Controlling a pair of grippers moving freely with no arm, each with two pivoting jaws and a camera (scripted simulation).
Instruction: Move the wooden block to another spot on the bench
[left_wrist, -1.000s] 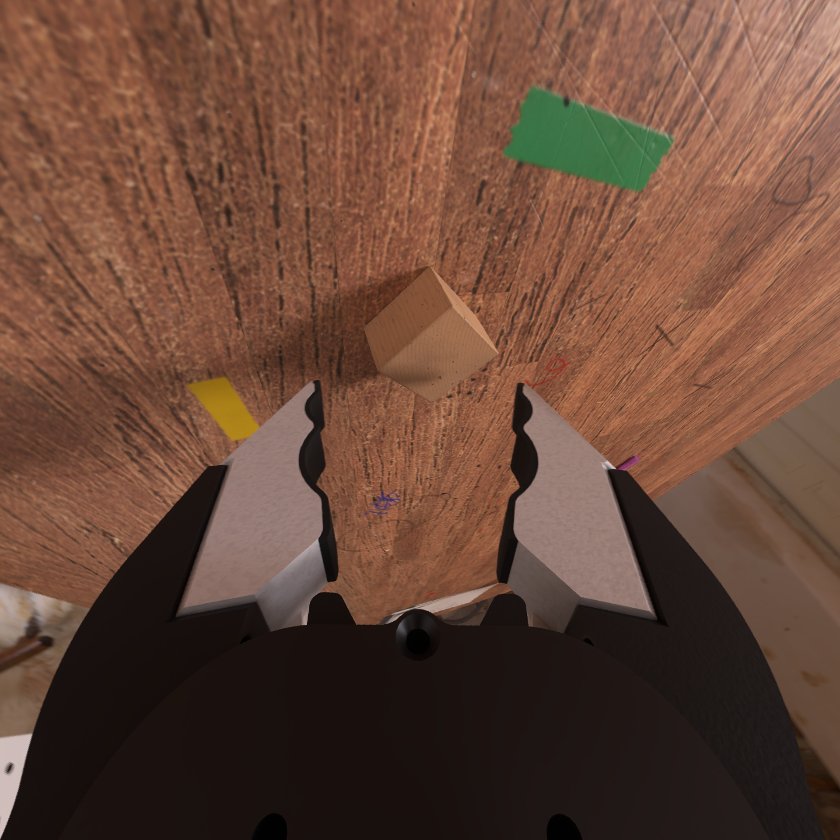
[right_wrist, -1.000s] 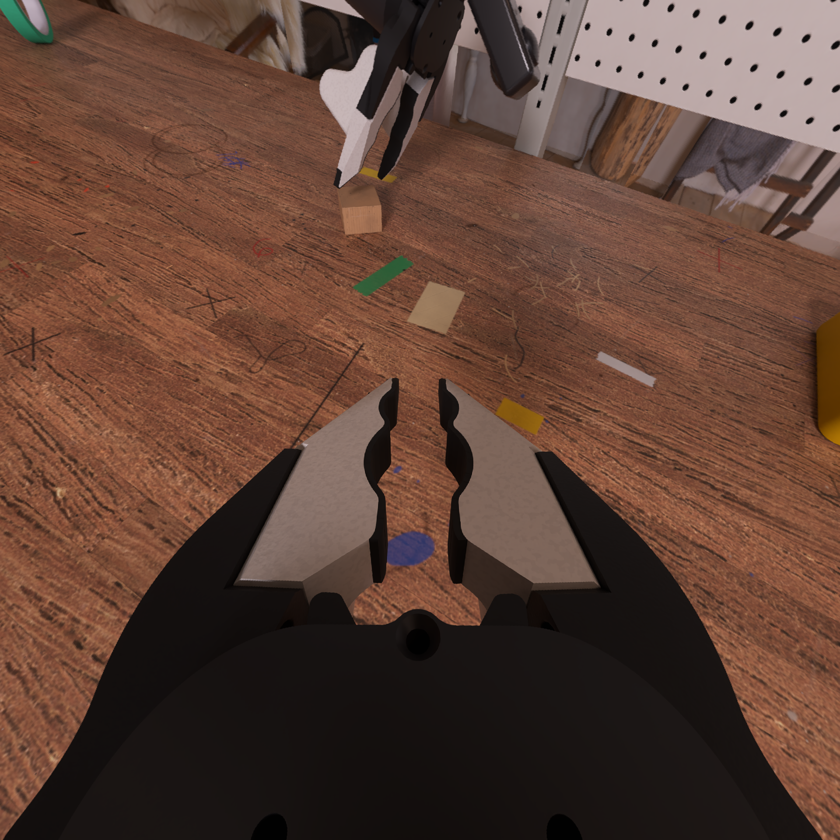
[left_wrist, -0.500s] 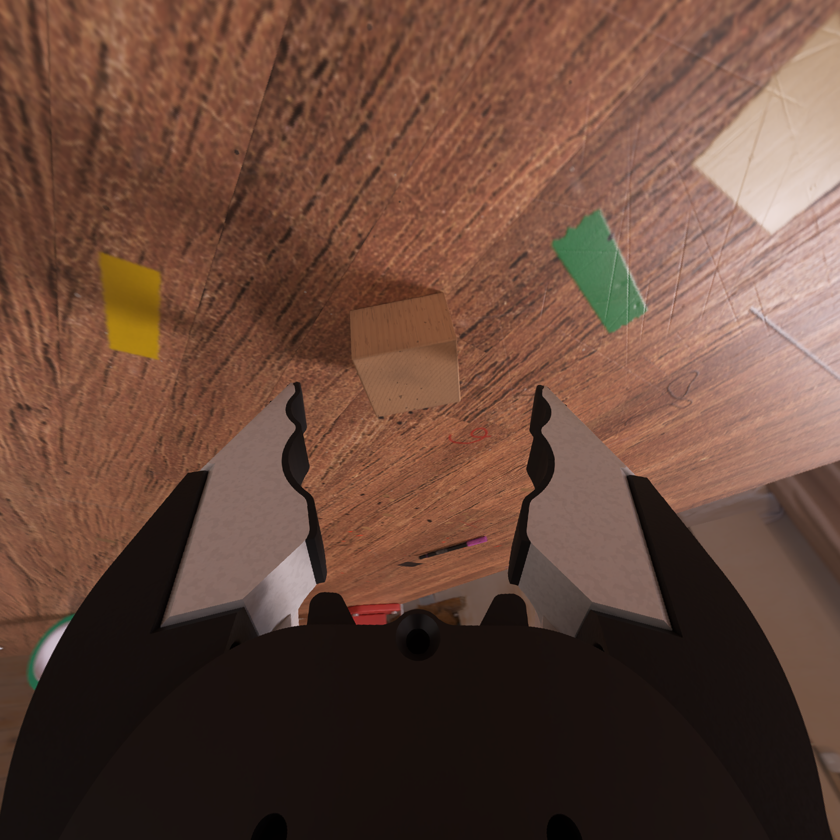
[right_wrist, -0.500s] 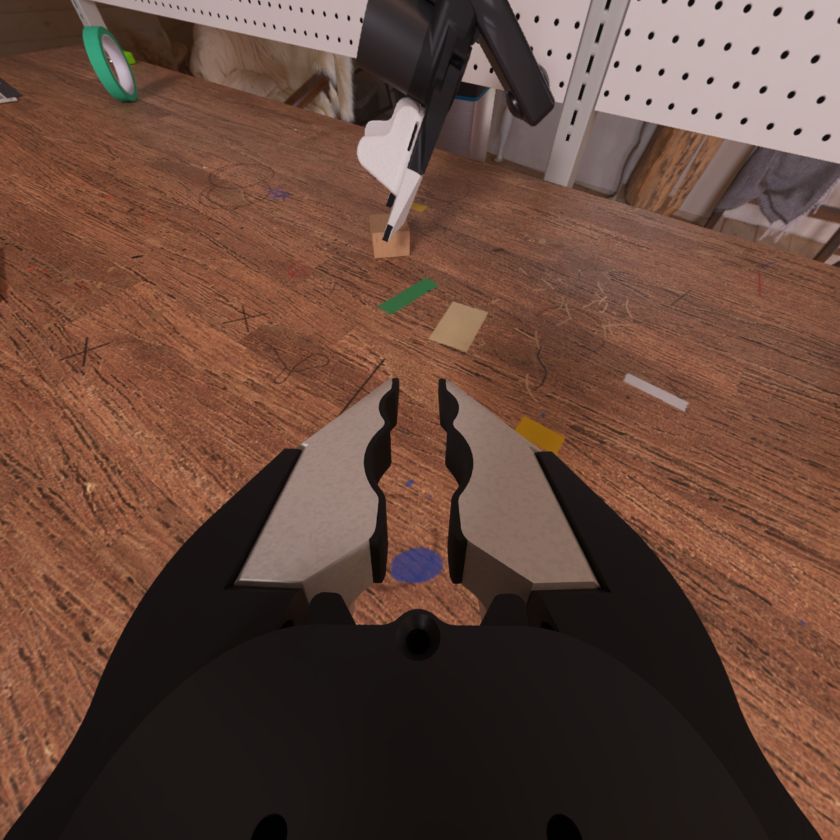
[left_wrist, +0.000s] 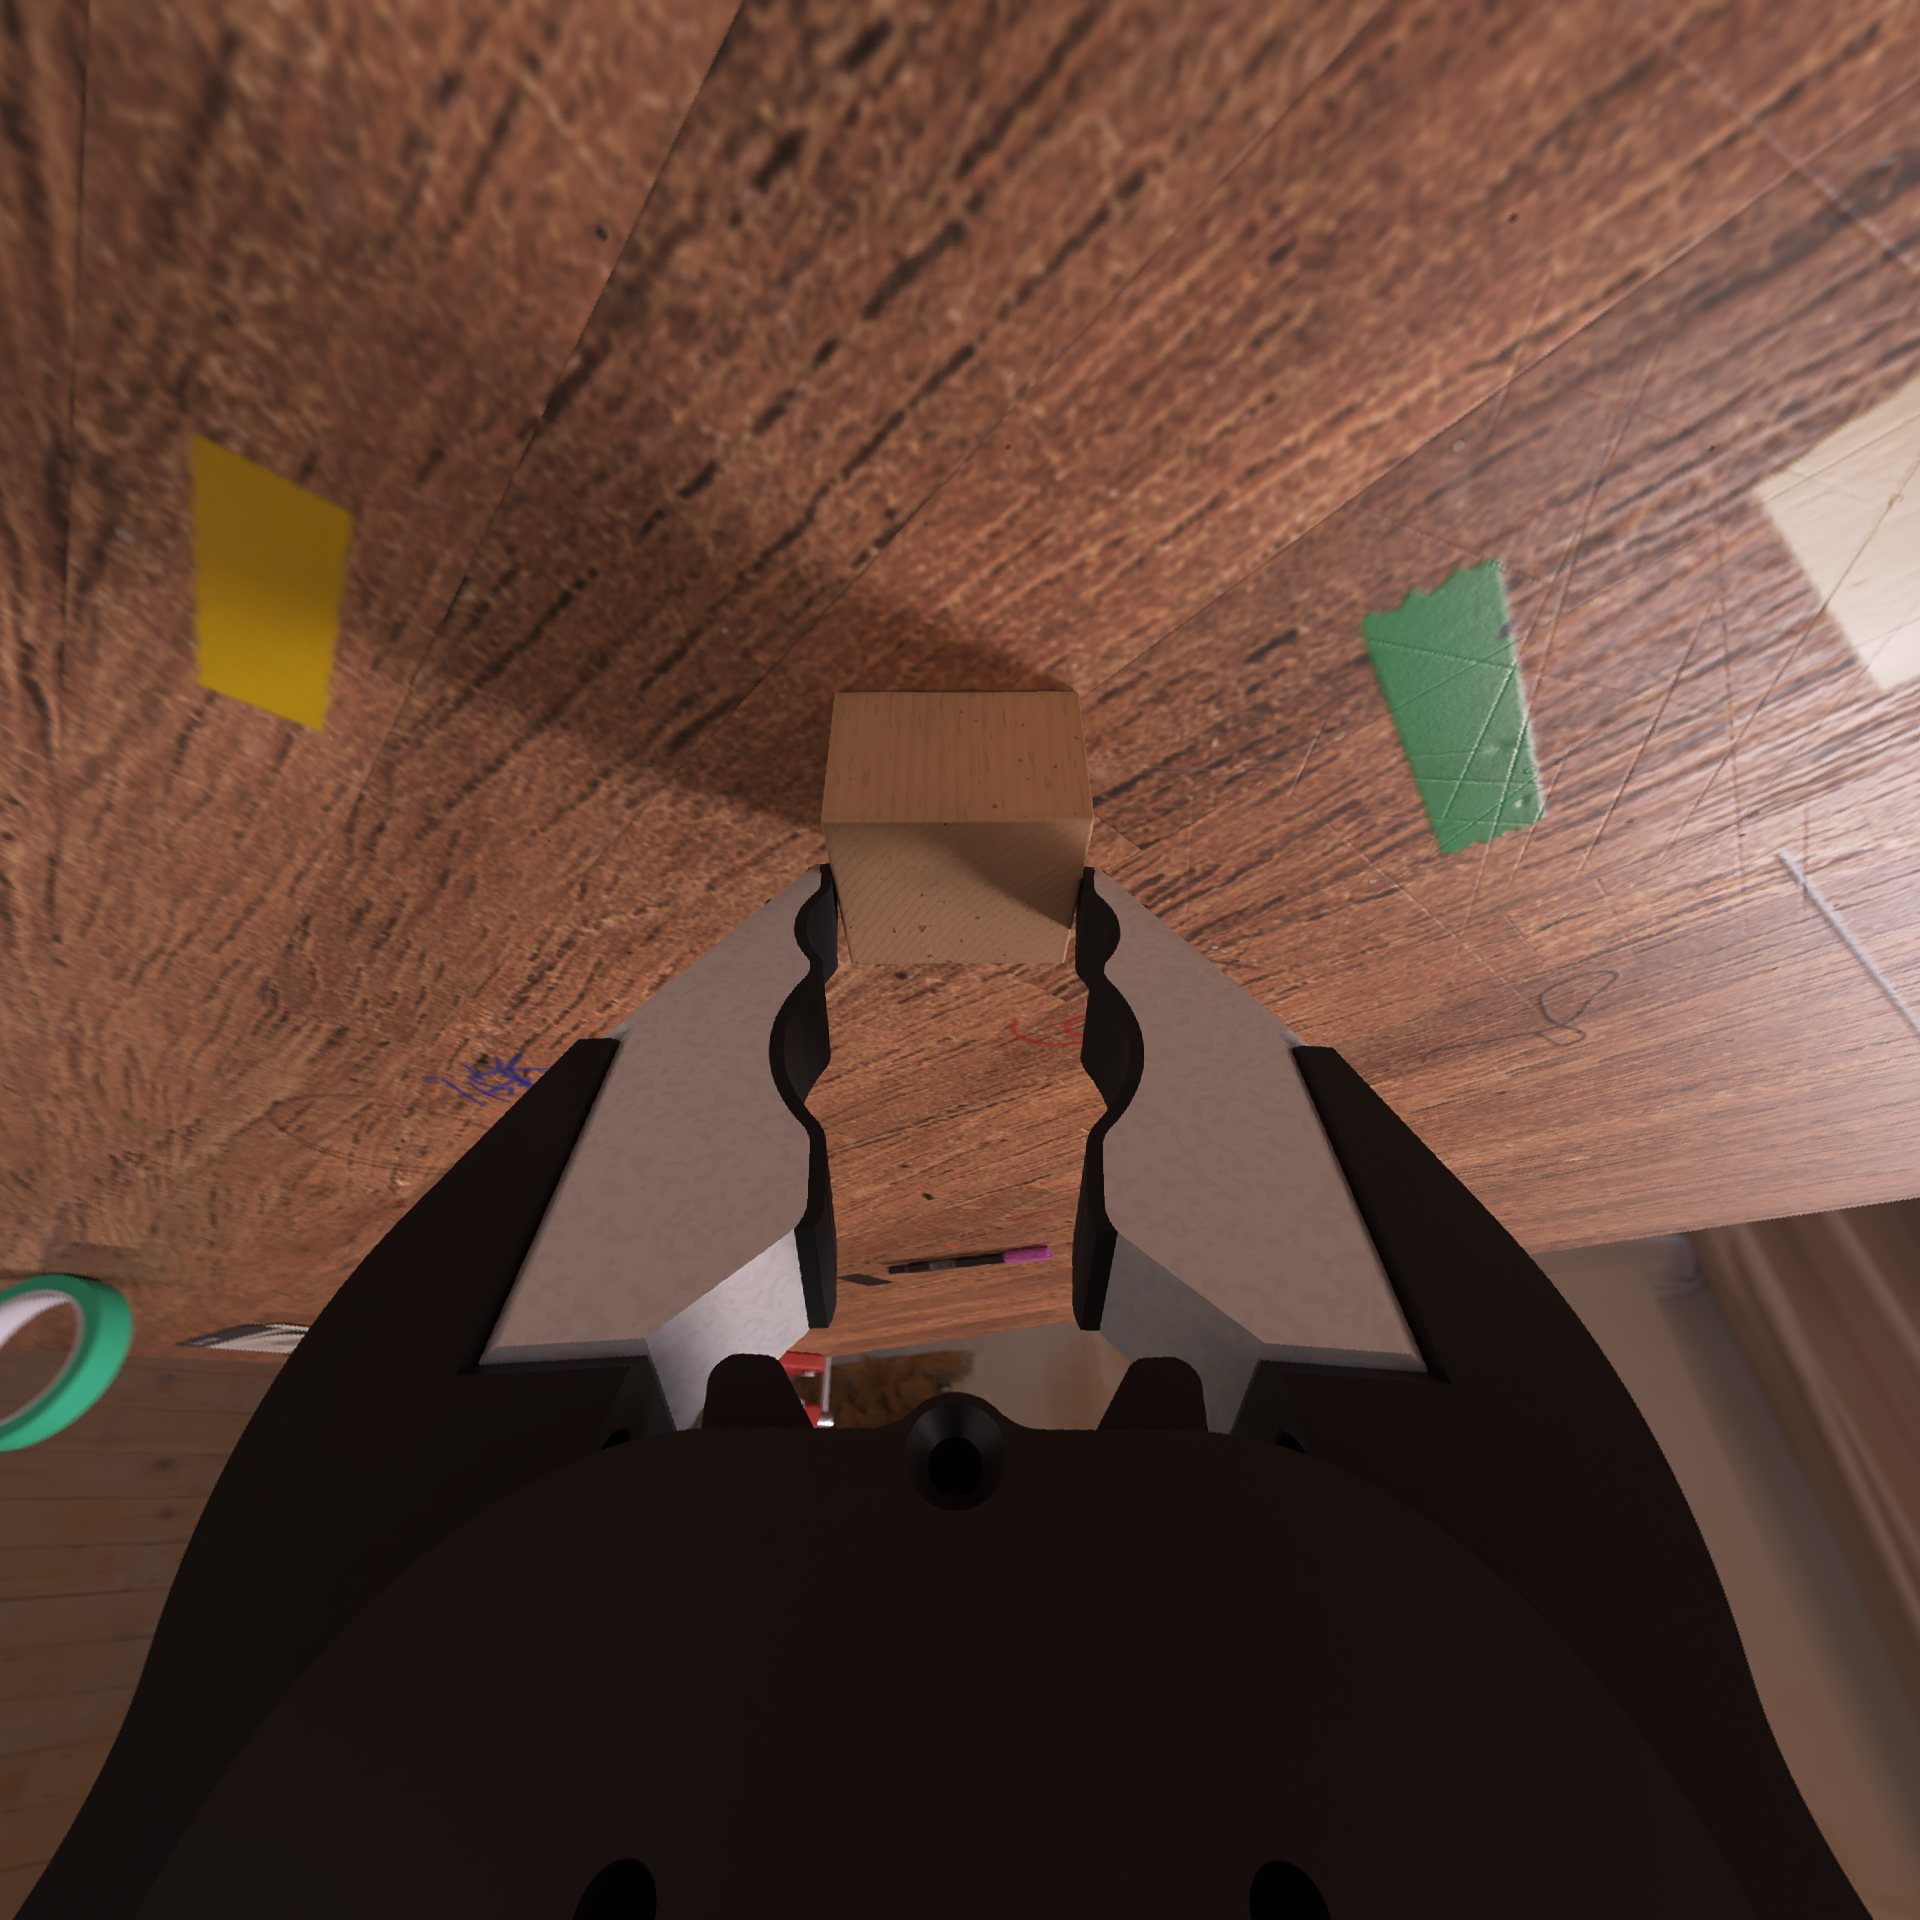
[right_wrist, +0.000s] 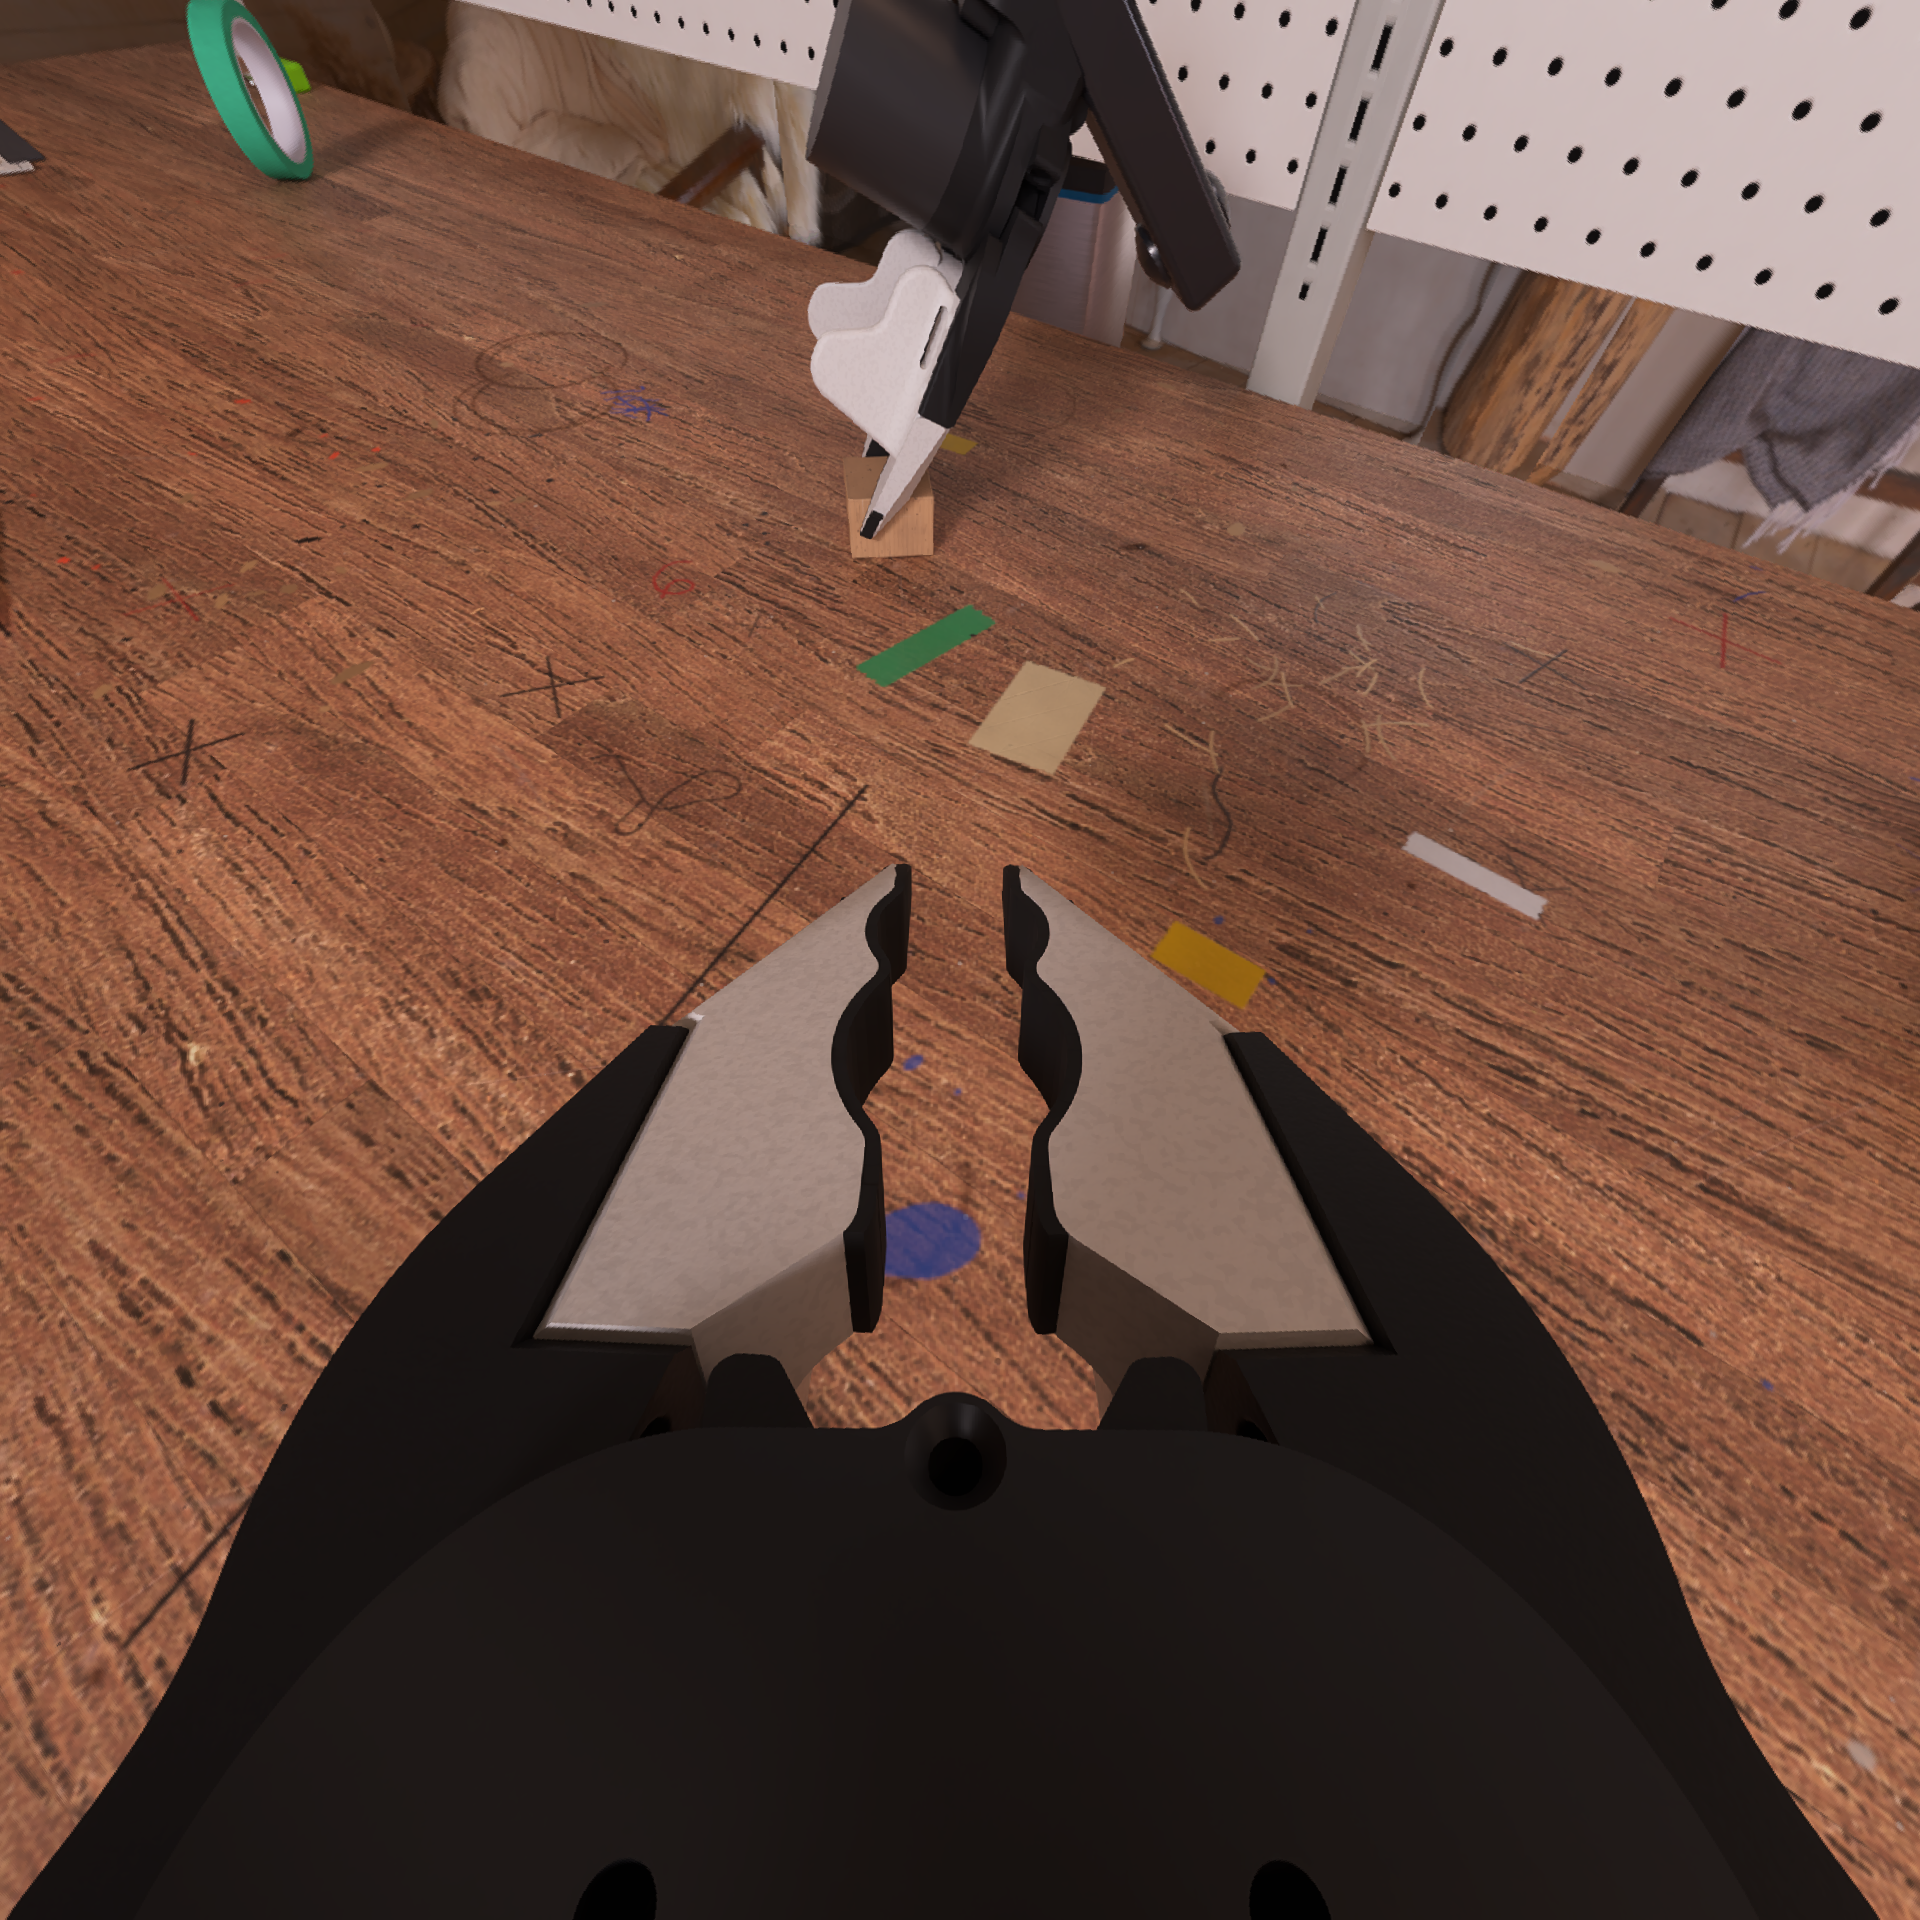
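Observation:
The light wooden block (left_wrist: 956, 769) sits on the dark wooden bench (left_wrist: 623, 312). My left gripper (left_wrist: 956, 904) has its two fingertips pressed against the block's left and right sides, shut on it. In the right wrist view the block (right_wrist: 912, 528) is far off at centre, still resting on the bench (right_wrist: 416, 935), with the left gripper (right_wrist: 883, 504) coming down on it from above. My right gripper (right_wrist: 956, 883) hovers low over the bench, its jaws nearly together with nothing between them.
Tape patches lie around the block: green (left_wrist: 1455, 707), yellow (left_wrist: 270, 582), beige (right_wrist: 1037, 717), white (right_wrist: 1475, 888). A green tape roll (right_wrist: 255, 94) stands at the far left. A pen (left_wrist: 971, 1260) lies near the bench edge. A pegboard (right_wrist: 1662, 104) is behind.
My left gripper has moved forward onto the block and narrowed its jaws until the fingertips touch the block's sides. The right gripper has drifted back slightly, its jaws unchanged.

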